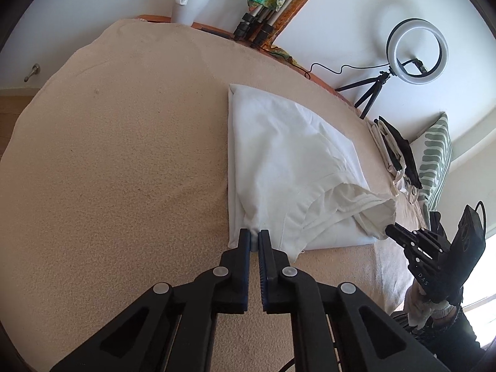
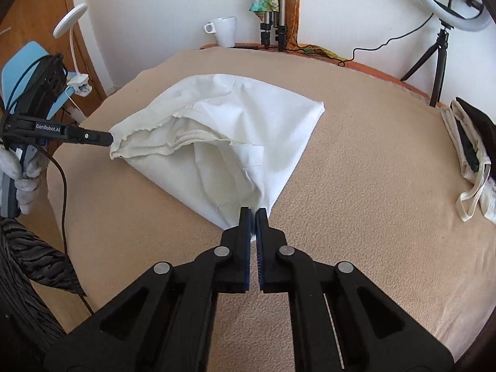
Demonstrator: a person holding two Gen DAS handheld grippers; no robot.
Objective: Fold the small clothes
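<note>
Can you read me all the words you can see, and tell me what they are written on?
"GenRobot.AI" on the side of the left tongs, white letters on black, seen from the right wrist view.
"DAS" on the black body of the right tongs, seen from the left wrist view; it may be part of a longer word, the rest is hidden.
No other words show: the mug is plain.

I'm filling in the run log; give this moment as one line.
left gripper: shut on white garment | right gripper: shut on garment corner | fold unfinished
</note>
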